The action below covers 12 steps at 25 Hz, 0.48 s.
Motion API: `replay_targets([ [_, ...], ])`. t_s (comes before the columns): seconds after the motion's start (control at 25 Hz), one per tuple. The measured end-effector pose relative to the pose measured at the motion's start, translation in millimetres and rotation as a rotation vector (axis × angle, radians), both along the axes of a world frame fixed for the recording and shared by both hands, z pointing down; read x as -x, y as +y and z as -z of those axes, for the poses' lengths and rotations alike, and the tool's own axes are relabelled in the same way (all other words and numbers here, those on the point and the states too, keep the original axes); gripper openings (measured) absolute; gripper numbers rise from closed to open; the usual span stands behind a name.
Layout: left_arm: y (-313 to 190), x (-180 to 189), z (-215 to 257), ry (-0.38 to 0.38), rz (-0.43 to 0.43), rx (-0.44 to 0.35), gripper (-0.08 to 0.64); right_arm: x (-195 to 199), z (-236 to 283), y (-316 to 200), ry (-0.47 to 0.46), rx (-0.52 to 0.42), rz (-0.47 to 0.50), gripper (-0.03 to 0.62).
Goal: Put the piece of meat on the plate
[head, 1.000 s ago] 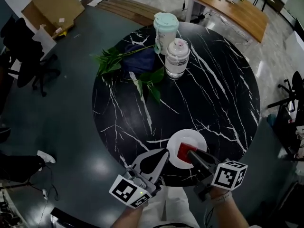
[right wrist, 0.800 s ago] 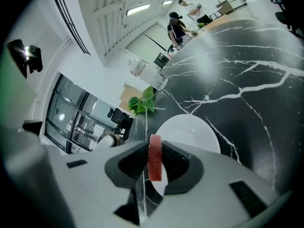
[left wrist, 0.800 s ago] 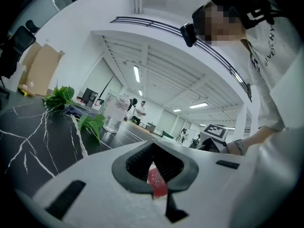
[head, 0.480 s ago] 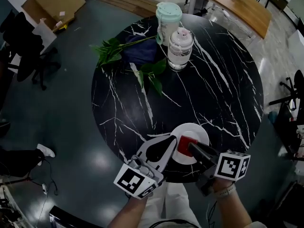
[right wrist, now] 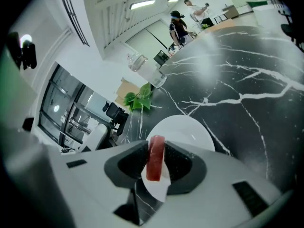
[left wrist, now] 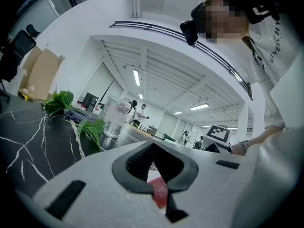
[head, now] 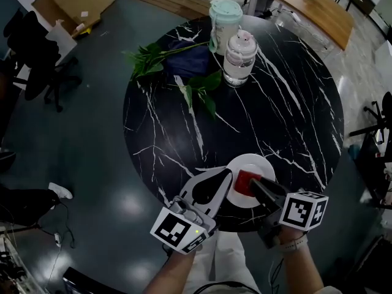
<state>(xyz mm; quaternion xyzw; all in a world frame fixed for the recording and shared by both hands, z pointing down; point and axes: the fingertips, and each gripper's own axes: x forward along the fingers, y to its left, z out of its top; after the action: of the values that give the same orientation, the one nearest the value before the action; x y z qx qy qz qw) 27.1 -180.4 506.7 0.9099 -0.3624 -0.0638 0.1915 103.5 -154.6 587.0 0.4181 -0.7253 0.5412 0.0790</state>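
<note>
The red piece of meat (right wrist: pixel 156 158) stands on edge between the pads of my right gripper (right wrist: pixel 156 156), which is shut on it. It hangs just over the near part of the white plate (right wrist: pixel 190 129). In the head view the plate (head: pixel 257 164) lies near the front edge of the black marble table (head: pixel 275 115). There the right gripper (head: pixel 250 184) comes in from the lower right with the meat (head: pixel 244 180). My left gripper (head: pixel 225 175) lies level at the plate's left rim. Its jaws are closed on nothing. The left gripper (left wrist: pixel 152 148) view shows the meat (left wrist: pixel 159 192) just beyond its tips.
At the table's far side stand a mint-lidded cup (head: pixel 225 16) and a clear jar (head: pixel 240 57). Beside them lie leafy green stems (head: pixel 199 87) on a dark blue cloth (head: pixel 190 63). An office chair (head: pixel 30 60) and cardboard (head: pixel 73 2) are on the floor at left.
The head view has shifted a little. Both grippers keep their places by the plate, and the meat stays in the right gripper.
</note>
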Motion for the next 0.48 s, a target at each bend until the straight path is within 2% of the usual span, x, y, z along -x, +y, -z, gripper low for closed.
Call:
replay_targets([
  [0.48,11,11,3,0.013,0.025,0.0,0.008,-1,0,-3,0.265,-0.157,0.077,0.117],
])
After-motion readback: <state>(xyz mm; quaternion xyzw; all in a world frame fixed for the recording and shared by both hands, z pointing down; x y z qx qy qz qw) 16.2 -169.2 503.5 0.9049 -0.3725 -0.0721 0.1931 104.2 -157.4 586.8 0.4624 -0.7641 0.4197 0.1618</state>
